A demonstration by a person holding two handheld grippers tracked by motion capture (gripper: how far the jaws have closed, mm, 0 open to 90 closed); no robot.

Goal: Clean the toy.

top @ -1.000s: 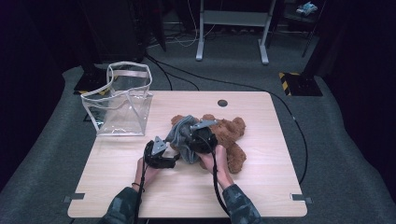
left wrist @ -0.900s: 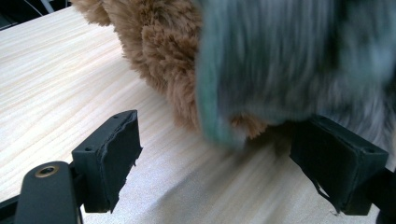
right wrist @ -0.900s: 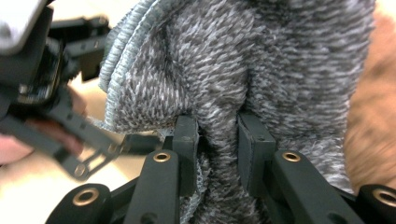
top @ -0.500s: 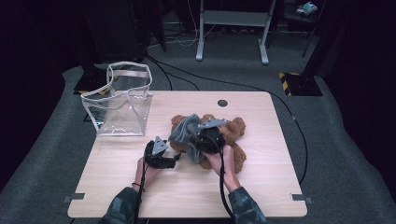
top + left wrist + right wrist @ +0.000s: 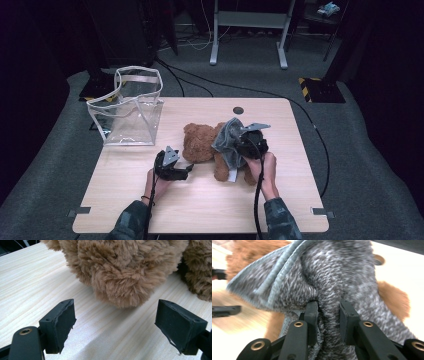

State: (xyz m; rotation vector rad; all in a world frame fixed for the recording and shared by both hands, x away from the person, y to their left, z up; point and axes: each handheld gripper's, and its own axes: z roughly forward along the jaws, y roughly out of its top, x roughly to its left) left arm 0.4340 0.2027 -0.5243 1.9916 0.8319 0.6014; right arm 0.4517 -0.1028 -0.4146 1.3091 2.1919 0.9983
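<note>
A brown teddy bear [image 5: 200,142] lies on the wooden table [image 5: 150,200]. A grey knitted garment [image 5: 227,142] is draped over its right part. My right gripper [image 5: 240,141] is shut on a fold of this grey knit [image 5: 329,290], with the cloth pinched between its pads and lifted over the bear. My left gripper [image 5: 189,166] rests on the table just left of the bear, open. In the left gripper view its black pads [image 5: 62,322] stand wide apart with nothing between them, and the bear's furry head [image 5: 120,270] lies right ahead.
A clear plastic bag with white trim [image 5: 131,107] stands open at the table's back left. A round cable hole [image 5: 238,110] sits near the far edge. Cables trail from both grippers toward the person. Dark floor and a metal stand lie beyond the table.
My right gripper has moved to the right with the grey garment, pulling it off the bear's head toward its body. The left gripper has stayed in place.
</note>
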